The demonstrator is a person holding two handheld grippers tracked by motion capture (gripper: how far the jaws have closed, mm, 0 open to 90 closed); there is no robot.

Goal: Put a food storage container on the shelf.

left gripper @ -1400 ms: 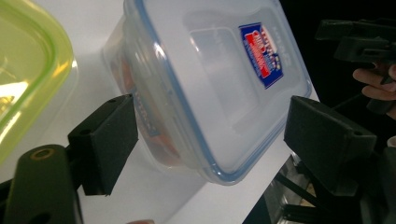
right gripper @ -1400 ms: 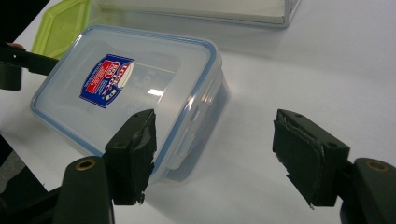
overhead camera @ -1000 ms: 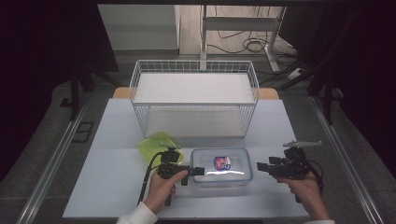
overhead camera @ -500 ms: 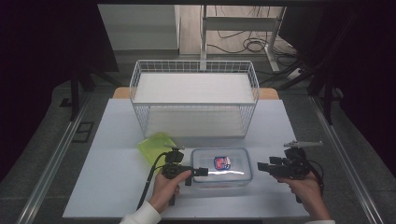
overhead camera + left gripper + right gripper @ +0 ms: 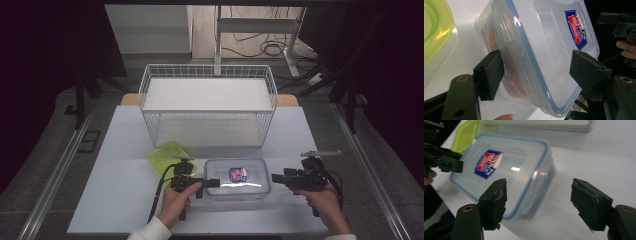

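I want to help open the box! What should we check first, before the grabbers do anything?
1. Lid on the box flat and shut: ok, it sits level all round.
2. Left gripper lined up on the box's end: ok, its jaws straddle the side clip; they have just been closing but the far jaw is not touching yet.
3. Right gripper on its end: not ok, one jaw is by the box corner, the other over bare table.
4. Green lid out of the way: ok, beside the box.
5. Basket clear of the box: ok, behind it.
6. What is inside the box: cannot tell, something orange.
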